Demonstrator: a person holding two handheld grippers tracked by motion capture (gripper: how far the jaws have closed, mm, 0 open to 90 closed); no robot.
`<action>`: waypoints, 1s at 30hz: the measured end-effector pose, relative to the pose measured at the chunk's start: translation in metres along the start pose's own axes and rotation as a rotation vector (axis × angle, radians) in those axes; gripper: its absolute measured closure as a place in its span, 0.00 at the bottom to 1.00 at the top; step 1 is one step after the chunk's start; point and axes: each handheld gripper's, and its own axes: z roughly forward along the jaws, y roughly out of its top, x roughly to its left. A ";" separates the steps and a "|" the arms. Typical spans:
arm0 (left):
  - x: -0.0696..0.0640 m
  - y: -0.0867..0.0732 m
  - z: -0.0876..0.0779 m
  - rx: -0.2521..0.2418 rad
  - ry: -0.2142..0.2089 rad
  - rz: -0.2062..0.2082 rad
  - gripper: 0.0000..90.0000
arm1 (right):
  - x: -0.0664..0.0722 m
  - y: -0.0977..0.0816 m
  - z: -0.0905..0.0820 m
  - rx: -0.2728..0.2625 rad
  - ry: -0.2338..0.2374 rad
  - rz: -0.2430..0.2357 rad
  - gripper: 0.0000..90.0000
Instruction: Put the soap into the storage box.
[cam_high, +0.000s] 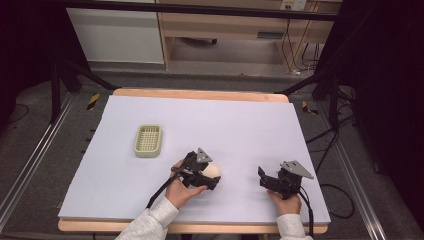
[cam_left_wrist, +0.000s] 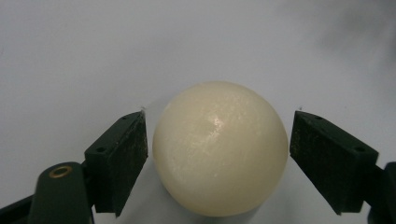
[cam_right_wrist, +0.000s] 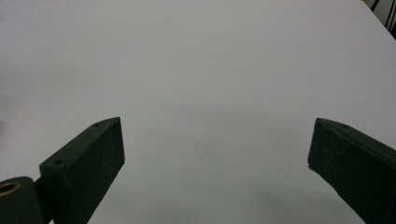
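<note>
Cream-coloured and glossy, the ball (cam_high: 213, 171) sits just below the centre of the high view on the pale table sheet (cam_high: 240, 130), with my left gripper (cam_high: 206, 176) drawn up against it from the lower left. That hand (cam_high: 181, 190) comes in from the bottom edge, forearm angled up and to the right, gripper tilted down toward the sheet. My right gripper (cam_high: 264, 177) rests well apart at lower right, pointing left, so the left one is clearly the nearer. A pale green basket (cam_high: 148, 140) lies off to the upper left of the ball.

From the left gripper view, the ball (cam_left_wrist: 219, 148) lies squarely between the jaws — centred, a sliver of space on each side, so they stand open around it without gripping. Being round, it has no long axis to line up with; I judge that closing straight in should catch it, though a smooth sphere may squirt forward.

On the right gripper view the jaws are spread wide over bare sheet (cam_right_wrist: 210, 84) — nothing between them.
</note>
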 end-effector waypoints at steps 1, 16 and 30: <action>0.000 0.000 0.002 0.007 -0.003 0.002 0.21 | 0.000 0.000 0.000 0.000 -0.001 0.000 0.05; -0.002 -0.001 0.010 0.027 0.009 0.003 0.26 | 0.000 0.000 0.000 0.005 0.003 0.007 0.05; -0.002 -0.001 0.010 0.030 0.014 0.007 0.27 | 0.000 0.000 0.000 0.005 0.001 0.009 0.05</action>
